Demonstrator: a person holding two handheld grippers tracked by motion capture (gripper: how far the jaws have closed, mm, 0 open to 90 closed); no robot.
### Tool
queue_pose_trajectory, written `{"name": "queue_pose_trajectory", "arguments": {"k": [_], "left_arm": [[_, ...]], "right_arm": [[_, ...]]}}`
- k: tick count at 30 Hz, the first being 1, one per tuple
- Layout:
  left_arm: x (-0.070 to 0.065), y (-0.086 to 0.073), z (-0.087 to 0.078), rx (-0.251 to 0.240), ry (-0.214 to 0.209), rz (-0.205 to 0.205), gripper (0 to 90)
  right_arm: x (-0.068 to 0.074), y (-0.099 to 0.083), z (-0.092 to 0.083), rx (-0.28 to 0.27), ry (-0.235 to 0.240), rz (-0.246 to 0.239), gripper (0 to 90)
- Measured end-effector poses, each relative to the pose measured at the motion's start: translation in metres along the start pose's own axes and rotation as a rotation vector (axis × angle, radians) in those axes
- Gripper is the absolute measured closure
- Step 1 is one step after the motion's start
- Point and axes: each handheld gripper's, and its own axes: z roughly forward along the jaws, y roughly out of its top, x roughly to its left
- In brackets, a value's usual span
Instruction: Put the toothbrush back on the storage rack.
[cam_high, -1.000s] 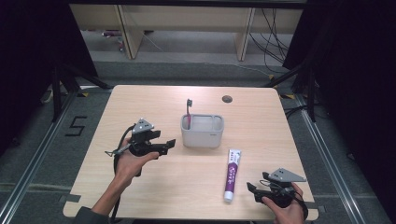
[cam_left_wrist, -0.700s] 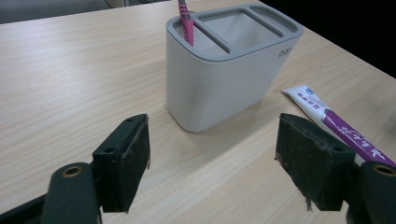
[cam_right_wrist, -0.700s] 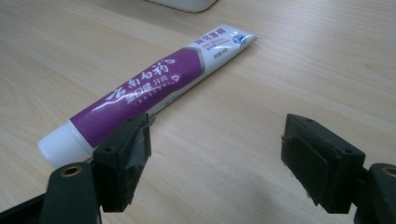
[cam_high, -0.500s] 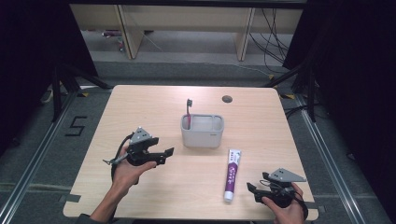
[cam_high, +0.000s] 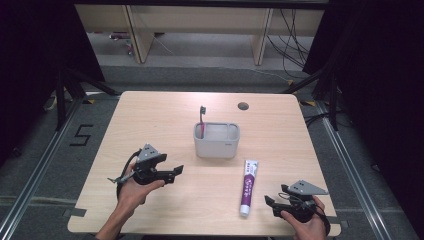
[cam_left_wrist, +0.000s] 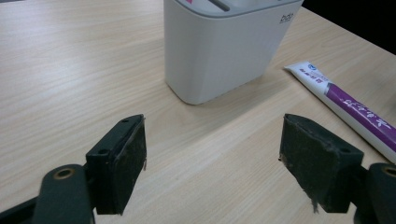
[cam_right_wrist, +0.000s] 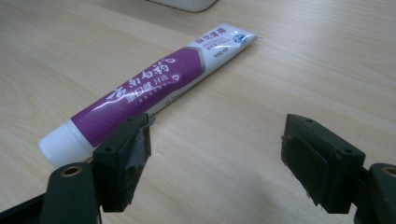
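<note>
A pale grey holder (cam_high: 216, 141) stands mid-table with a red-handled toothbrush (cam_high: 202, 120) upright in its left end. A purple and white toothpaste tube (cam_high: 247, 186) lies flat to its near right, cap toward the front edge. My left gripper (cam_high: 174, 173) hovers low to the holder's near left and points right. Its jaws have just been opening and nothing is between them. In the left gripper view, the left gripper (cam_left_wrist: 215, 128) faces the holder (cam_left_wrist: 219, 46) and the tube (cam_left_wrist: 345, 109). My right gripper (cam_high: 272, 204) rests open just right of the tube's cap; the tube (cam_right_wrist: 144, 93) lies beside its left jaw (cam_right_wrist: 217, 126).
The wooden table (cam_high: 150, 115) has a small round hole (cam_high: 243, 106) near its far edge. Dark frame legs and cables stand around it. Pale shelving runs along the back, and a "5" is marked on the floor (cam_high: 81, 135) at left.
My left hand has drawn back toward the near edge and sunk lower, away from the holder. The right hand has stayed where it was.
</note>
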Motion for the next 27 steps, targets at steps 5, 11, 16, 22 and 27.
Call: {"name": "queue_pose_trajectory", "arguments": {"k": [5,11,16,22,27], "left_arm": [[0.001,-0.007,-0.003,0.008,0.004,0.006,21.8],[0.000,-0.015,-0.007,0.020,0.001,0.016,19.5],[-0.002,-0.023,-0.013,0.037,-0.001,0.030,16.8],[-0.004,-0.028,-0.015,0.054,-0.002,0.046,16.0],[-0.007,-0.039,-0.016,0.062,-0.007,0.030,16.0]], "right_arm": [[0.000,0.000,0.000,0.000,-0.001,-0.001,24.9],[0.000,0.000,0.000,0.000,-0.004,0.001,24.9],[0.000,0.000,0.000,0.004,-0.005,0.003,24.9],[0.000,0.000,0.000,0.004,-0.001,0.000,24.9],[0.000,0.000,-0.001,0.006,-0.004,0.005,24.9]]}}
